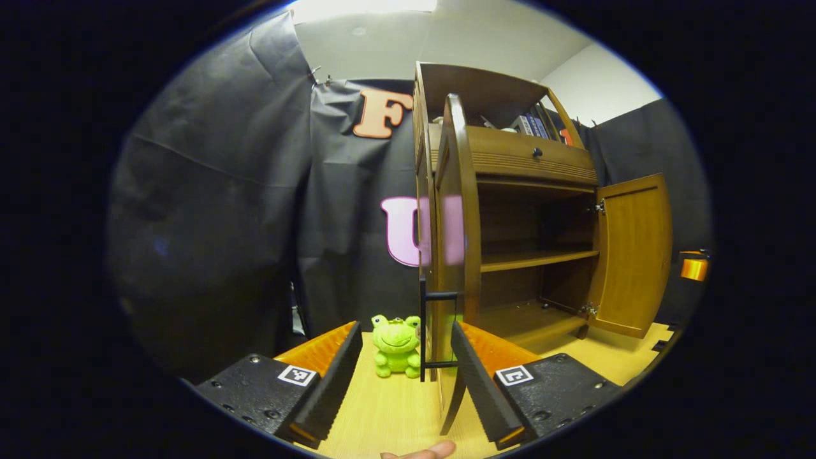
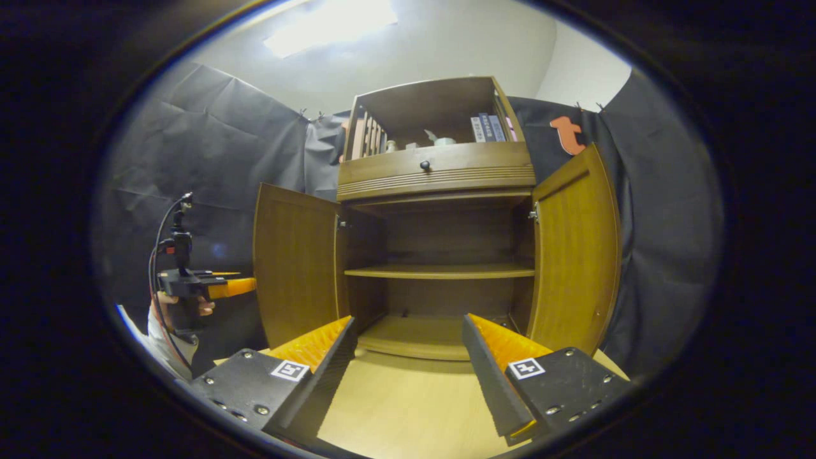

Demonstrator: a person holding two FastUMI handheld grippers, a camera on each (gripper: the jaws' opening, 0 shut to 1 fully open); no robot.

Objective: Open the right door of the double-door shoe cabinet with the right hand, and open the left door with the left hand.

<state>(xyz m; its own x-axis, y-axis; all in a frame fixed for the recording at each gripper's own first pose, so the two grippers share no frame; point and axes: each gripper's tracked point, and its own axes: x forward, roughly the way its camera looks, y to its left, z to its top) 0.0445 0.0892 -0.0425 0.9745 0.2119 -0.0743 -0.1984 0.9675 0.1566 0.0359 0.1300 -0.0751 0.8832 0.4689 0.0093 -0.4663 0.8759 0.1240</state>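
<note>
i see both doors of the shoe cabinet (image 2: 440,255) swung out, so i judge the task essentially done. in the right gripper view the left door (image 2: 294,264) stands open at about 9 o'clock of the cabinet's mouth and the right door (image 2: 577,255) at about 3 o'clock, with the bare shelf (image 2: 440,272) between them.

my left tool (image 1: 406,376) is spread wide and holds nothing; the edge of the left door (image 1: 454,255) rises between its fingers, with the door's dark bar handle (image 1: 438,331) just beside the right finger but not pinched. i read that as a tool parked near the handle it was meant to pull. in that view the right door (image 1: 631,255) hangs open at 3 o'clock.

my right tool (image 2: 408,376) is also wide apart and empty, aimed at the cabinet's interior, well apart from either door. far off at 9 o'clock i see the other tool in a hand (image 2: 185,309).

a green frog toy (image 1: 396,347) sits on the counter (image 1: 382,414) near the door's foot, at 12 o'clock from my left tool.

writing: the square markers on the tools carry patterns, not words. the books (image 2: 488,127) on the top shelf have spines too small to read.
</note>
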